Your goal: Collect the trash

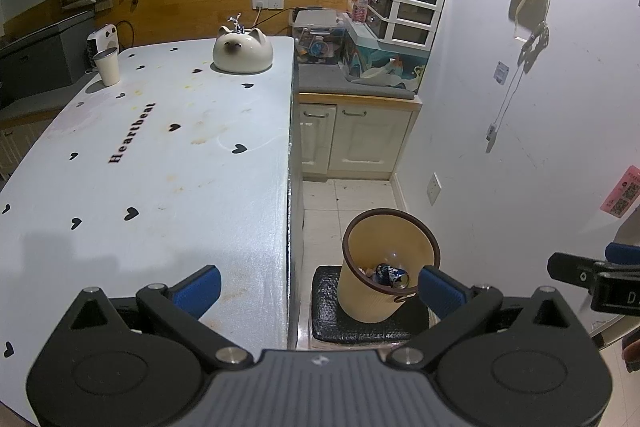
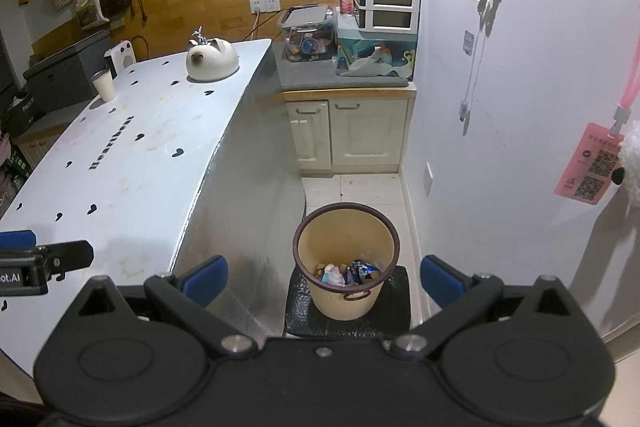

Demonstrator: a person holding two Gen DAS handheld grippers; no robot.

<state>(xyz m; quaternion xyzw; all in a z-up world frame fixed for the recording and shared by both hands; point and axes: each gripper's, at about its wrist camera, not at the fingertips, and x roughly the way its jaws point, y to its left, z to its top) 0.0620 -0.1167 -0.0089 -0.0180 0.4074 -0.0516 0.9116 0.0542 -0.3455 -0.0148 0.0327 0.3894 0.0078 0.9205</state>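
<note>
A tan waste bin with a dark rim stands on a black mat on the floor, right of the table. Inside lie a crushed blue can and crumpled wrappers. A white paper cup stands at the table's far left. My left gripper is open and empty, over the table's right edge and the bin. My right gripper is open and empty, above the bin. Each gripper shows at the edge of the other's view.
The white table with black hearts carries a white cat-shaped ceramic piece. A cream cabinet with boxes, drawers and a bottle stands behind. A white wall lies to the right.
</note>
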